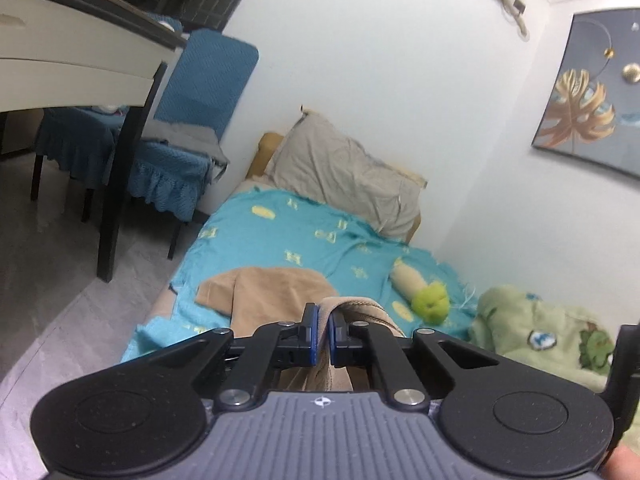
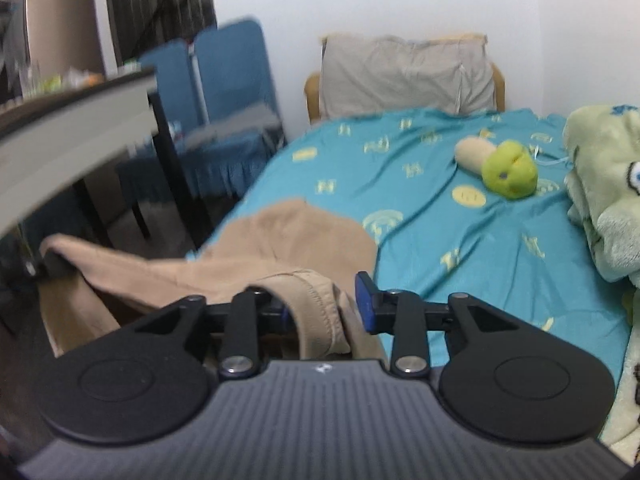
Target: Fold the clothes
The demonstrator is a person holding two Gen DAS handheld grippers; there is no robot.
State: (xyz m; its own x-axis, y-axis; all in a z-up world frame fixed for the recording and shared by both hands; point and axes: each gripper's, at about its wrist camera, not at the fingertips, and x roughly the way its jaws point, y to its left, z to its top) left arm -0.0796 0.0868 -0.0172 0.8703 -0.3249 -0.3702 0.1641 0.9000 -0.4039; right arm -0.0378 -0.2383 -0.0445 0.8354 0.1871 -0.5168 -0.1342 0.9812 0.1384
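Gripping: the left gripper (image 1: 322, 330) has its blue-padded fingers (image 1: 311, 330) pressed narrow on a fold of the tan garment (image 1: 280, 292), raised just off the bed.
Right gripper (image 2: 326, 308): fingers stand wide, with the garment's stitched hem between them; the left pad is hidden by cloth, so real contact cannot be told.
Garment: tan cloth runs from both grippers onto the near corner of the bed, part spread flat, part hanging over the edge toward the floor.
Bed cover (image 2: 460, 240): teal with yellow motifs, wrinkled.
Plush toy (image 2: 506, 174): green head, beige body, lying on the cover beyond the garment.
Green blanket (image 2: 604, 200): bunched at the bed's right side.
Pillow (image 1: 344, 172): grey, leaning at the wall.
Chairs (image 1: 192, 120): blue-covered, left of the bed, beside a dark-legged counter (image 1: 80, 60).
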